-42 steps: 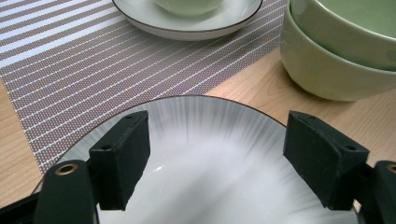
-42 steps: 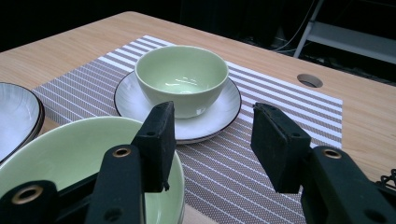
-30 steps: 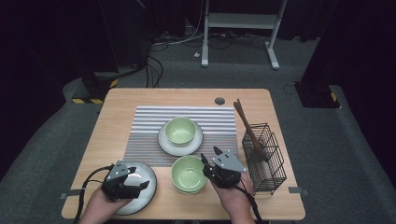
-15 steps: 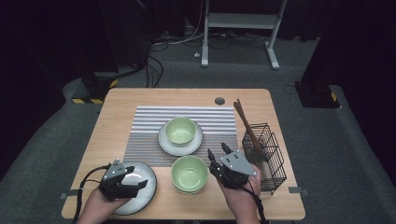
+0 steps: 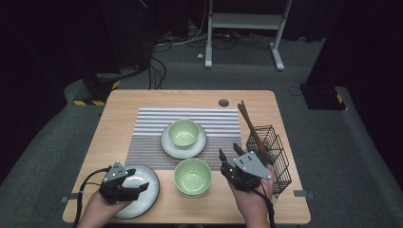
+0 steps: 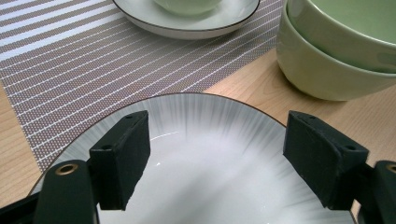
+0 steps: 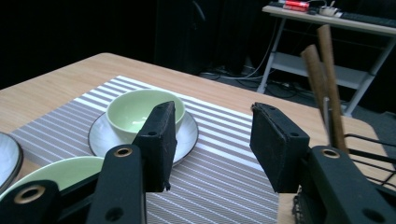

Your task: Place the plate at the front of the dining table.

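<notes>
While the pale wooden tabletop and the grey-and-white striped woven placemat on it lie just as they did a second ago, the right gripper has changed place. It has drawn away from the stack of pale green ceramic bowls at the near edge of the placemat and now hangs between that stack and the black wire basket holding brown wooden sticks. Its jaws stand released, with nothing between them; in the right gripper view they frame only the placemat and the single green bowl on a white dark-rimmed saucer beyond.

That retreat with empty jaws suggests the stacked bowls are set down for good: they rest on their own, half on the placemat and half on bare wood, touched by neither gripper.

The white plate with grey radial streaks and a dark rim stays at the near left corner, just beside the stack. The left gripper has not shifted; it hovers low over this plate with its jaws spread wide and clear of the rim, gripping nothing, as the left gripper view shows. The plate looks the likely next thing to be picked up, though the jaws have not yet closed on it.
</notes>
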The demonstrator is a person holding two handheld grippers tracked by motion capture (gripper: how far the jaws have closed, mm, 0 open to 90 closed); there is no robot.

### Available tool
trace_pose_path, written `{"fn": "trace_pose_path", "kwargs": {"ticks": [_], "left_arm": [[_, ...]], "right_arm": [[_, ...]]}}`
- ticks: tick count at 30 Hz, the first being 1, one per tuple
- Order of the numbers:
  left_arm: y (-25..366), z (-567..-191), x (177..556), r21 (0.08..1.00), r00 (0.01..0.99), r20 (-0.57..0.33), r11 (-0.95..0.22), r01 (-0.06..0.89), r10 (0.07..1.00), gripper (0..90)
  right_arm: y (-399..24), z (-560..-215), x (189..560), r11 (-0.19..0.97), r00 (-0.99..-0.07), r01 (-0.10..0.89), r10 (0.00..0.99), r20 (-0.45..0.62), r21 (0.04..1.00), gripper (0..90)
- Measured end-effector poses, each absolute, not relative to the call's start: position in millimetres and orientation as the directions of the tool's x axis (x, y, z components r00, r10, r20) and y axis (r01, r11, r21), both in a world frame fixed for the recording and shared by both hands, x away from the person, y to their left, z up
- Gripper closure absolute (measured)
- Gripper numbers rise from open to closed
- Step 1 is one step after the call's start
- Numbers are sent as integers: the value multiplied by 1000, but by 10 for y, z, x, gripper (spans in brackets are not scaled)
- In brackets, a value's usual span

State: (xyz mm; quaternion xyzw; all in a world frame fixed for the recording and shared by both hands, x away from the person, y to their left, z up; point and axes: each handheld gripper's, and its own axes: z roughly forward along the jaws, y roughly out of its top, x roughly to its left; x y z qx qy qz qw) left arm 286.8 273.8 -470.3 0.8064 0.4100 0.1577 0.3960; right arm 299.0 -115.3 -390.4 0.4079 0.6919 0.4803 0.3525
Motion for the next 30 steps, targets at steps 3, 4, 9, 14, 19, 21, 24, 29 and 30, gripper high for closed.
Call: {"fn": "trace_pose_path", "kwargs": {"ticks": [3,4,9,14,19,21,24,29,30], "left_arm": [[2735,-4708,2869,767,614,-72,-349,538,786,233],[2735,-4709,2869,766,615,-70,-352,537,785,233],[2740,-4709,2869,767,614,-69,-352,537,786,233],[2746,-4709,2871,767,613,-70,-351,538,787,233],[2752,-4708,2875,766,612,-67,-352,538,788,233],[2751,-4709,2874,766,611,-68,-351,538,789,233],[2740,-4717,2873,764,612,-68,-354,540,788,233],[2729,-4724,2874,764,616,-67,-356,538,785,233],[2727,-4725,2874,764,615,-68,-355,539,786,233]], "right_arm": [[-1194,-3888,2989,194,-406,229,910,-87,954,505],[-1207,-3884,2992,191,-401,234,912,-85,953,505],[-1259,-3868,2992,181,-386,235,919,-80,955,507],[-1317,-3858,2993,172,-369,233,926,-77,957,513],[-1377,-3853,2998,160,-355,235,932,-69,959,520],[-1396,-3851,2996,160,-350,234,934,-71,959,523],[-1420,-3850,2992,158,-341,233,937,-72,959,526],[-1475,-3847,2995,149,-325,233,943,-67,961,532],[-1489,-3848,2998,148,-322,235,944,-66,961,532]]}}
